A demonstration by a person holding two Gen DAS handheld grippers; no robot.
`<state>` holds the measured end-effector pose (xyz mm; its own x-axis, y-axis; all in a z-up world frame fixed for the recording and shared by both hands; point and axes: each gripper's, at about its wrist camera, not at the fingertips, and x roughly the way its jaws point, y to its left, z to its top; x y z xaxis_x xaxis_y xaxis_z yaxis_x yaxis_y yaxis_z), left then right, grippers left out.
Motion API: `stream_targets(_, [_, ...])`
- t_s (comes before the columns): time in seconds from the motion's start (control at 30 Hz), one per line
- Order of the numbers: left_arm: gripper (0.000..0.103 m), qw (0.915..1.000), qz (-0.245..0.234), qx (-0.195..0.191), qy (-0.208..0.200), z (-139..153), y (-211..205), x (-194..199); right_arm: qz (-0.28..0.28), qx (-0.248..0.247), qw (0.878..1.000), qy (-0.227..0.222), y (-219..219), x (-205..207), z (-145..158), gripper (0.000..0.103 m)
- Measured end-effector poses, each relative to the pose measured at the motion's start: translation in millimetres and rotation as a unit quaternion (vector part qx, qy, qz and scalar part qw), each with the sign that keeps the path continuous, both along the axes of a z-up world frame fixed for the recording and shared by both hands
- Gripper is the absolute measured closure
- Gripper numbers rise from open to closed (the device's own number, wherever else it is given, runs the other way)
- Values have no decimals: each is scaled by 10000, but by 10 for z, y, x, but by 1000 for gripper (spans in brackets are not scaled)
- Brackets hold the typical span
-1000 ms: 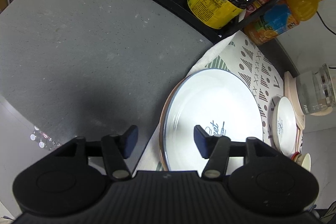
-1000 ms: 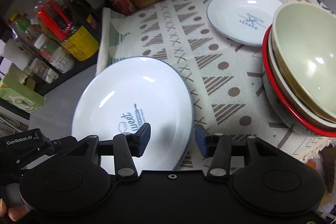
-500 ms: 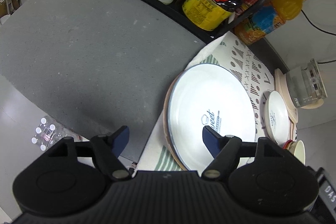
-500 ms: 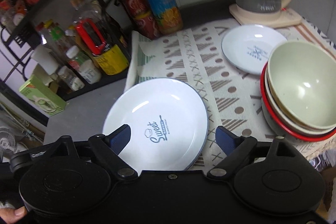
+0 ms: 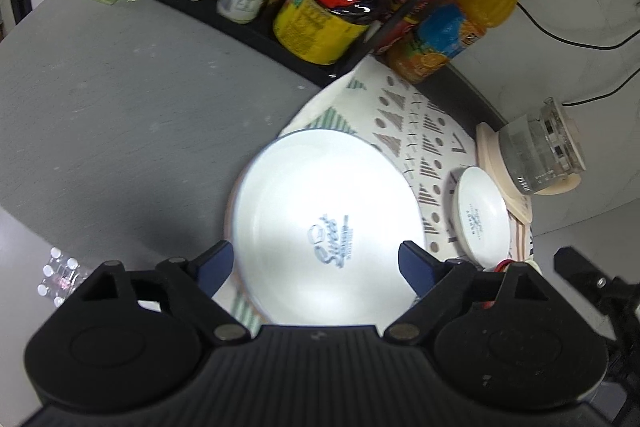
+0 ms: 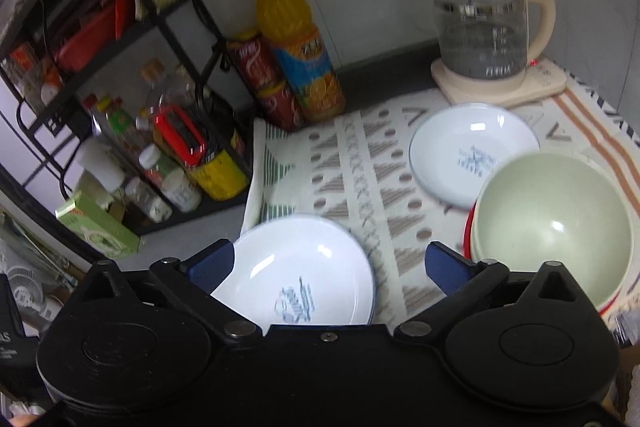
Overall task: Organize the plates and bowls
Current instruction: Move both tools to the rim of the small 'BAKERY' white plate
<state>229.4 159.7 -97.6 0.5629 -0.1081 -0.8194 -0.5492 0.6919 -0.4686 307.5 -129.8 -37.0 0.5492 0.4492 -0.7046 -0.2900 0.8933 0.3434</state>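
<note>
A large white plate (image 5: 320,211) (image 6: 304,267) with blue lettering lies on top of another plate at the left end of the patterned cloth (image 6: 360,171). A smaller white plate (image 5: 480,215) (image 6: 468,147) lies farther along the cloth. Beside it stands a stack of bowls (image 6: 552,227), pale green on top with a red rim underneath. My left gripper (image 5: 316,265) hangs above the large plate, its jaws opening and nothing between them. Higher over the cloth, my right gripper (image 6: 328,267) is also opening and holds nothing.
A black rack (image 6: 132,87) of bottles and jars borders the cloth on the left. An orange juice bottle (image 6: 296,47) and red cans (image 6: 264,79) stand at the back. A glass kettle (image 6: 480,27) on its base sits in the far right corner. Grey countertop (image 5: 120,115) spreads left of the plates.
Both grippers opened wide and rose away from the large plate, which stays lying on the plate under it. More of the rack, kettle and wall came into view.
</note>
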Motion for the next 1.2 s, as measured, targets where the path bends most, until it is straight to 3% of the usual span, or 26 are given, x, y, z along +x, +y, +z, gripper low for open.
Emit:
stream_targets(0.13, [15, 9999, 108, -28, -70, 43, -79, 174, -59, 46, 9999, -86, -138, 241, 61, 0])
stream_targets(0.5, [15, 9998, -221, -19, -17, 83, -570, 843, -483, 37, 9987, 165, -722, 1019, 36, 0])
stream_targets(0.7, [16, 9993, -376, -25, 6, 45, -812, 1194, -638, 18, 9972, 380, -993, 1382, -91, 1])
stream_targets(0.9, [19, 9987, -506, -19, 46, -36, -1073, 1523, -639, 97, 9954, 704, -1223, 1671, -267, 9])
stream_targets(1.2, [43, 9983, -444, -293, 251, -282, -1339, 1890, -447, 119, 9918, 1190, -1455, 2056, -571, 24])
